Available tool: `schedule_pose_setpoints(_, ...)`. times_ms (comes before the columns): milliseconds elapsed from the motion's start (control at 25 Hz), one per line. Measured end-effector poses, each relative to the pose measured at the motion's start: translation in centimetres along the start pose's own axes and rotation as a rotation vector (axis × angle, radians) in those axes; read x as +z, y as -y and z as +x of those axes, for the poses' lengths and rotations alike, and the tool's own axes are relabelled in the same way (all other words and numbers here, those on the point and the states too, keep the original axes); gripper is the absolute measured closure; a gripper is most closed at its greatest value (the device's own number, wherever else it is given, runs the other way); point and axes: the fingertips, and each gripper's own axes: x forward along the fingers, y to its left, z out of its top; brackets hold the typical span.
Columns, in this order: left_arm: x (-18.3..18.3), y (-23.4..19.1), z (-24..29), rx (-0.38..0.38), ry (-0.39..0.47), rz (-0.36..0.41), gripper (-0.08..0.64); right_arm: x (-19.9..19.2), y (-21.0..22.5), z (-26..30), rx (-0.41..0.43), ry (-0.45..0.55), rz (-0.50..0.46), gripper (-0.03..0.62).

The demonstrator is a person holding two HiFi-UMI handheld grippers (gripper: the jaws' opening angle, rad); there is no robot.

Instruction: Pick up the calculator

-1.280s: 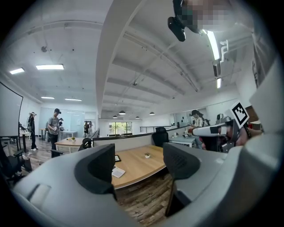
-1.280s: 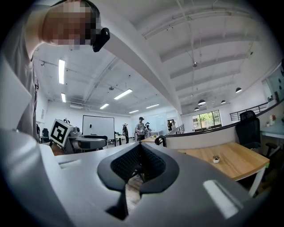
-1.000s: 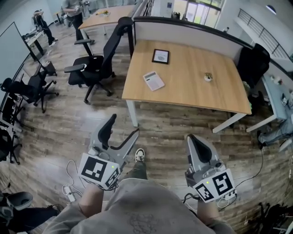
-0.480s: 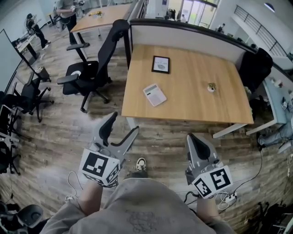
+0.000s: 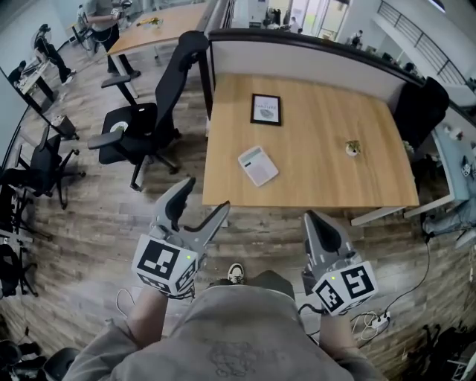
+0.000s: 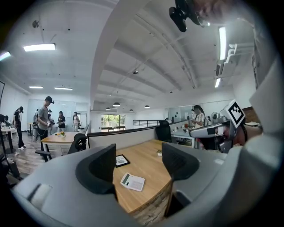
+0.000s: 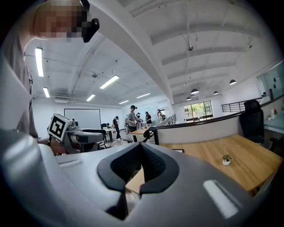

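Observation:
The white calculator (image 5: 258, 164) lies flat on the wooden desk (image 5: 327, 175), near its front left part. In the left gripper view the calculator (image 6: 132, 181) shows between the jaws, well ahead of them. My left gripper (image 5: 202, 197) is held above the floor in front of the desk's near edge, open and empty. My right gripper (image 5: 312, 221) hovers to its right, also short of the desk, shut with nothing in it. The right gripper view shows its pads (image 7: 140, 164) pressed together.
A framed picture (image 5: 265, 109) and a small potted plant (image 5: 352, 149) also sit on the desk. A grey partition (image 5: 297, 56) backs it. A black office chair (image 5: 149, 111) stands at the desk's left. People stand at a farther desk (image 5: 160, 18). Cables lie on the floor (image 5: 368, 324).
The desk and calculator have drawn nearer and sit lower in the head view. Both grippers keep their poses, the left open and the right shut.

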Motion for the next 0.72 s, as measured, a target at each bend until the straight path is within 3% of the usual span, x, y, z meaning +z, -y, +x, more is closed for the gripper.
schedule_pose_setpoints(360,-1.7,-2.9,4.8,-0.004,-0.038,-0.025,0.239,-1.3,3.4,4.5,-0.016,-0.057,0.028,0.581)
schedule_pose_setpoints(720,-3.1,-6.0,11.8,0.016,-0.095,-0.037,0.239,-2.0,9.0,10.8,0.021,-0.107,0.055,0.581)
